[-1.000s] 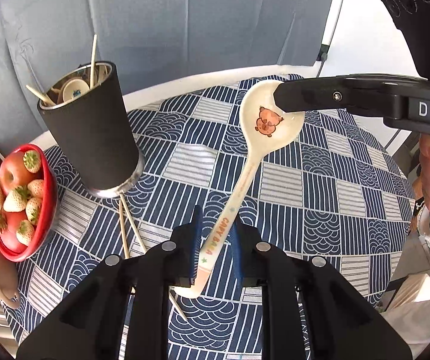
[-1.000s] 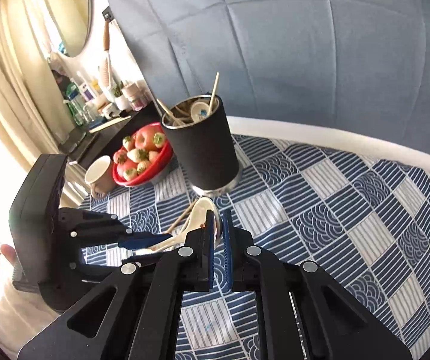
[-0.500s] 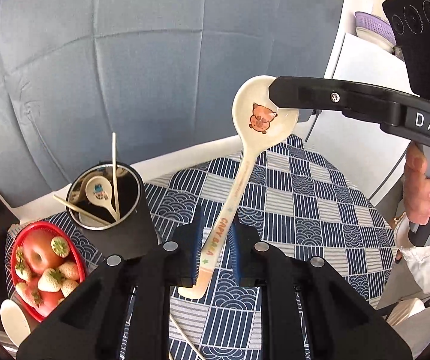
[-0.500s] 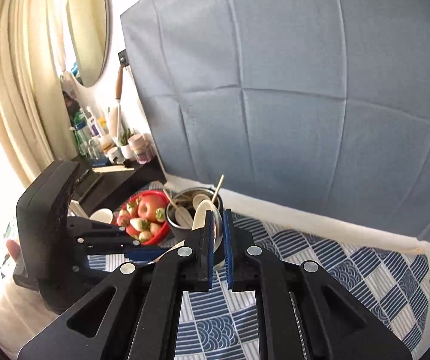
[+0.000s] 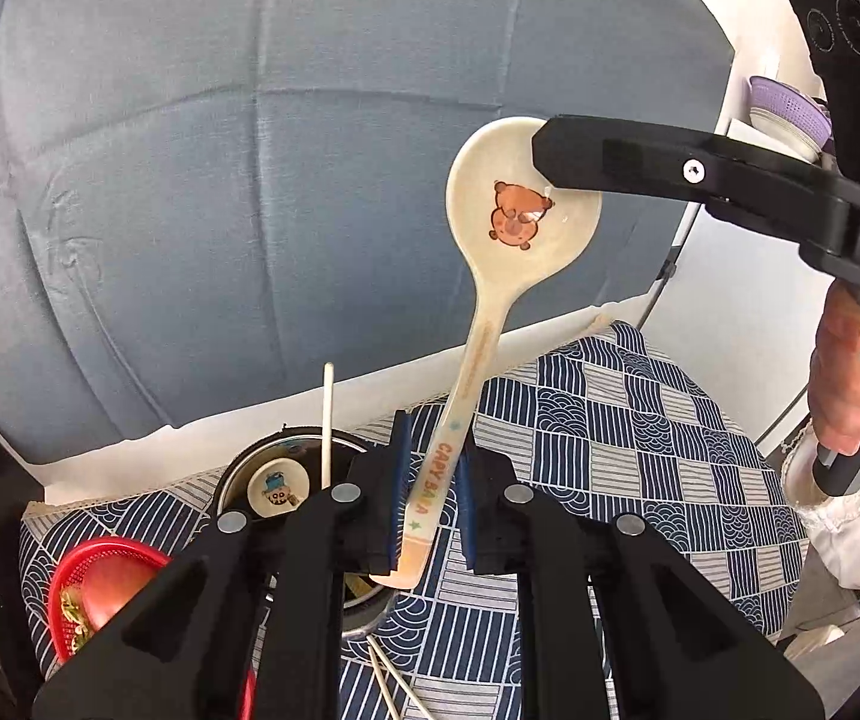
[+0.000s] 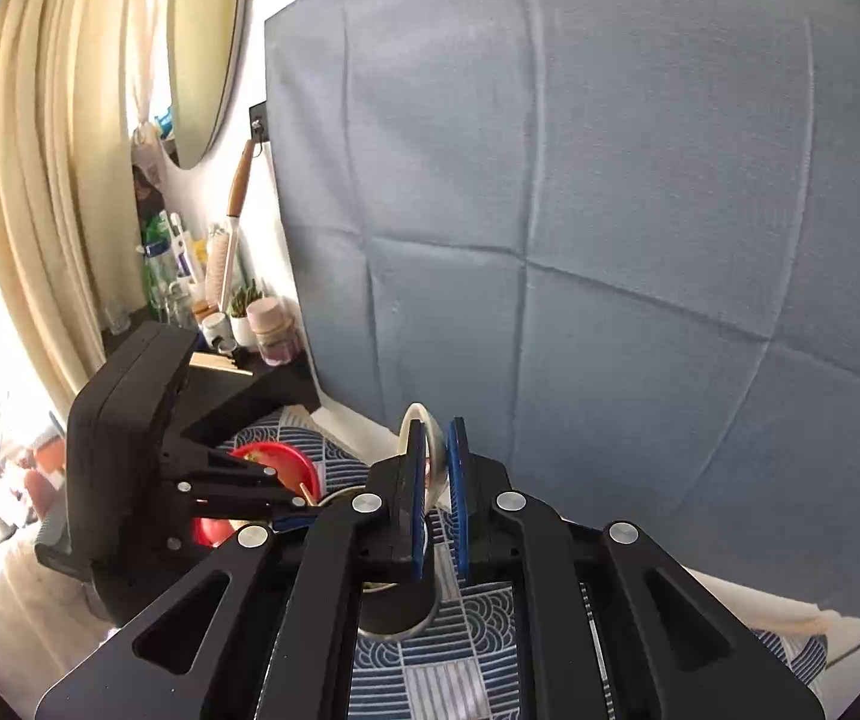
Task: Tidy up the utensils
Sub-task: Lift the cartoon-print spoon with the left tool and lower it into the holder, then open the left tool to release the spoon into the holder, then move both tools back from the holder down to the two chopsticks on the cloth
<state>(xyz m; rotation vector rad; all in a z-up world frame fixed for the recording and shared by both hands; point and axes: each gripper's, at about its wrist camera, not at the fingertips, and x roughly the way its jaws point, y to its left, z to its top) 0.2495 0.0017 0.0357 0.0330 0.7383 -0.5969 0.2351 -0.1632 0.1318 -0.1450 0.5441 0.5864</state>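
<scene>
A cream ceramic spoon [image 5: 478, 324] with a brown cartoon animal in its bowl is held upright in the air. My left gripper [image 5: 433, 498] is shut on its handle. My right gripper [image 6: 433, 480] is shut on the rim of its bowl [image 6: 423, 426]; its finger also shows in the left wrist view [image 5: 640, 168]. Below stands the black utensil cup [image 5: 261, 480] with a chopstick and a small spoon in it; the right wrist view shows only its base [image 6: 393, 612].
A red bowl of fruit [image 5: 99, 588] sits left of the cup on the blue patterned tablecloth [image 5: 610, 420]. Loose chopsticks [image 5: 393, 684] lie on the cloth below the cup. A grey-blue backdrop [image 5: 249, 180] stands behind the table. A cluttered shelf [image 6: 213, 312] is at far left.
Both grippers have lifted the spoon well above the table and over toward the cup. The views have tilted up, so the cup and red bowl now sit low in frame.
</scene>
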